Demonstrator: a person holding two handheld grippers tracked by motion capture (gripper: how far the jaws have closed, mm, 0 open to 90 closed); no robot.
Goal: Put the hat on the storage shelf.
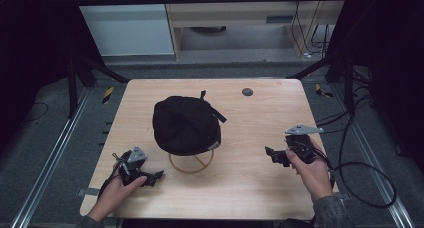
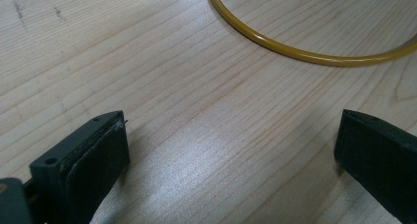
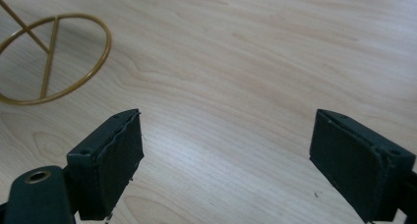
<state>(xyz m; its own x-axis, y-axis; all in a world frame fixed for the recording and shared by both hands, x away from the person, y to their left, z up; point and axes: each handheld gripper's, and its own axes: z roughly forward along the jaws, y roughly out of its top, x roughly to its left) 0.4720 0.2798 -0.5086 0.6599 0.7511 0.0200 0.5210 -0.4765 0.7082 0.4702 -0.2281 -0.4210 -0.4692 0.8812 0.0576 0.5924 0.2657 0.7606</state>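
The left hand-held gripper [image 1: 150,178] has its jaws spread wide with nothing between them, hovering over bare wood at about 7 o'clock on the bench [image 1: 250,188], its hand [image 1: 117,190] coming in from the near edge and its jaws aimed toward the gold wire stand [image 1: 191,164]. The right hand-held gripper [image 1: 276,155], at about 4 o'clock, is equally wide and empty, held by a hand [image 1: 312,170] angled in from the near right corner. The black cap [image 1: 186,125] sits on that stand near the bench's centre, well apart from both, with open wood on either side.
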